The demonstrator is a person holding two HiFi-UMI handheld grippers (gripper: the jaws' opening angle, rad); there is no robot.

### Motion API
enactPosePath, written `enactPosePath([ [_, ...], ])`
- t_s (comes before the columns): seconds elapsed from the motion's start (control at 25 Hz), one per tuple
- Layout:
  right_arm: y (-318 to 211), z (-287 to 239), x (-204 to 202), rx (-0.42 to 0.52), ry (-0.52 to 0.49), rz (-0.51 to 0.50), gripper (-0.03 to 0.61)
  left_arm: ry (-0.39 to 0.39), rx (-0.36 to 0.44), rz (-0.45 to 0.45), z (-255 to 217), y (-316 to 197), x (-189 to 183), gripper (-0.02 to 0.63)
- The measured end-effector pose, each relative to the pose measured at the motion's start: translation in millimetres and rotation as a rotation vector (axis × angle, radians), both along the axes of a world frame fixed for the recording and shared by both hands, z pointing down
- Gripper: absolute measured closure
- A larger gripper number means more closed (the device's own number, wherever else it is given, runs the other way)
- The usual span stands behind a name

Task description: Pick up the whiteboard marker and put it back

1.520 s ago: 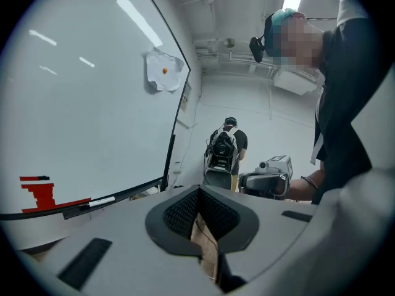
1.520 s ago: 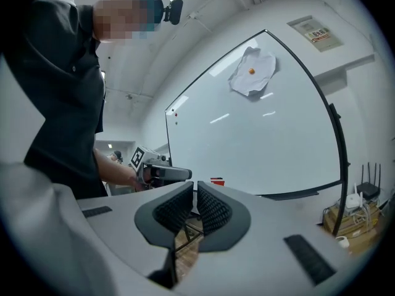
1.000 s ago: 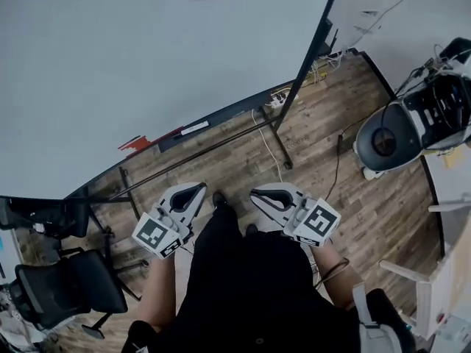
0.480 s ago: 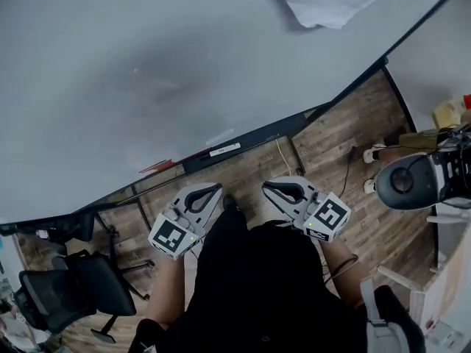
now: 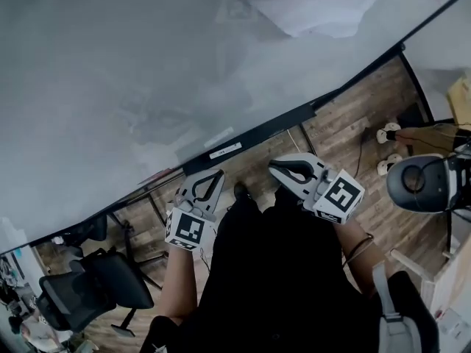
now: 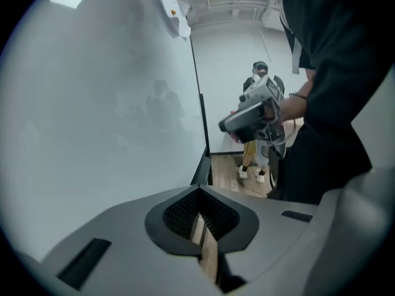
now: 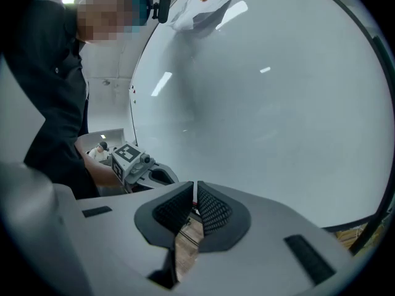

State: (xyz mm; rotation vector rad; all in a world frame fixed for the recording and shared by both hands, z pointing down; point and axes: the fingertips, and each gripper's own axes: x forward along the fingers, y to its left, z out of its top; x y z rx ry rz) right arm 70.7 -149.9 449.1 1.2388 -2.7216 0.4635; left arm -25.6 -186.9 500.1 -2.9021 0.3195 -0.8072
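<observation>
— Grey plastic, both of them. The left gripper [image 5: 215,176] is clenched on nothing, and the right gripper [image 5: 276,167] is pinched all but closed, empty too. They're held low in front of the person's waist, with a black office chair [image 5: 96,293] off at the near left.

— So where's the whiteboard marker [image 5: 224,151]?

— I take it to be that slim white stick lying flat on the dark tray [image 5: 280,122] under the whiteboard [image 5: 110,72], just beyond the left gripper's tips. It's too small from here to be sure.

— Fiddly to lift?

— Light and stiff with a smooth round barrel, I'd guess. It could roll along the tray or squirt out of a pinch taken near one end. I'd open the jaws first, then take it across the middle of the barrel, coming in from above and the near side.

— Is there room for that?

— Not much front to back. The tray is narrow, with its lip on the near side and the board face hard behind, so the far jaw has little space. Left and right along the tray looks open. Below it is wooden floor [image 5: 346,131], and a round grey device [image 5: 416,186] sits well off to the right. At the far top of the board hangs a pale sheet [image 5: 316,9], well clear of any reach.
</observation>
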Motion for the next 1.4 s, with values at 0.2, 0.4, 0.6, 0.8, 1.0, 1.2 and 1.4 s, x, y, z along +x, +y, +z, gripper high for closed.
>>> enactPosePath([
  [0.2,-7.7,-1.7,22.4,0.003,-0.022,-0.051,0.546,-0.183,0.063,-0.028,29.3,-10.0,6.7,0.604],
  [0.4,-11.6,5.2,39.3,-0.001,-0.022,-0.084,0.546,-0.292,0.111,-0.030,51.6,-18.1,16.9,0.604],
  [0.6,-15.3,7.4,45.2,-0.008,-0.036,-0.075,0.546,-0.379,0.128,0.002,67.0,-25.3,16.9,0.588],
  [0.8,-15.3,4.0,47.9,-0.016,-0.031,-0.060,0.546,-0.414,0.136,-0.012,71.3,-33.9,13.5,0.537],
  [1.0,-13.9,-1.0,48.0,-0.020,-0.022,-0.045,0.546,-0.488,0.174,0.009,79.4,-37.8,6.2,0.528],
  [1.2,-5.9,1.3,51.8,-0.029,-0.028,-0.035,0.546,-0.559,0.205,0.042,95.3,-35.8,14.4,0.514],
  [1.4,-1.9,8.3,68.0,-0.030,-0.017,-0.018,0.546,-0.567,0.218,0.015,107.5,-37.2,28.6,0.503],
])
